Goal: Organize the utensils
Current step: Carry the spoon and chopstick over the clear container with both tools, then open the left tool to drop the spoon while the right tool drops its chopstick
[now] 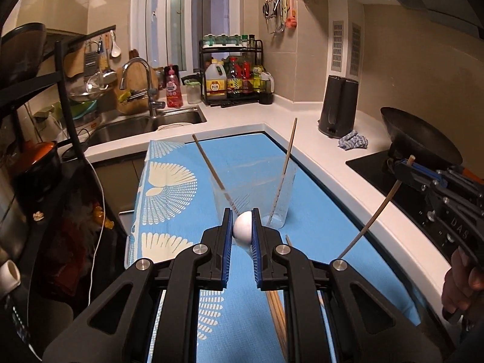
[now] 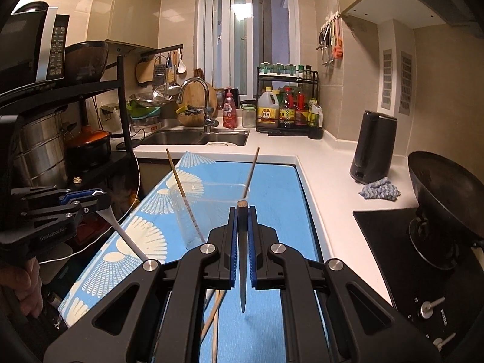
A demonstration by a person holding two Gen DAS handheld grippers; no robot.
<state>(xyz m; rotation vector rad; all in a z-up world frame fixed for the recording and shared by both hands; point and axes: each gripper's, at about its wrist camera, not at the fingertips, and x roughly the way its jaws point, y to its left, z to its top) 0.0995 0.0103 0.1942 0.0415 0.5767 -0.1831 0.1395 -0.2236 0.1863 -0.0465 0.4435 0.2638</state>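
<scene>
We are partway through tidying up. Two chopsticks (image 1: 208, 163) already stand in the clear cup (image 1: 257, 193) on the blue cloth (image 1: 169, 181), each leaning a different way. Our left gripper (image 1: 242, 230) squeezes a white spoon (image 1: 243, 229) just in front of the cup. Our right gripper (image 2: 242, 227) is clamped on one dark chopstick (image 2: 242, 254), held up near the cup. A few more chopsticks (image 2: 211, 317) lie on the cloth below. We think those go in after the two things we hold.
</scene>
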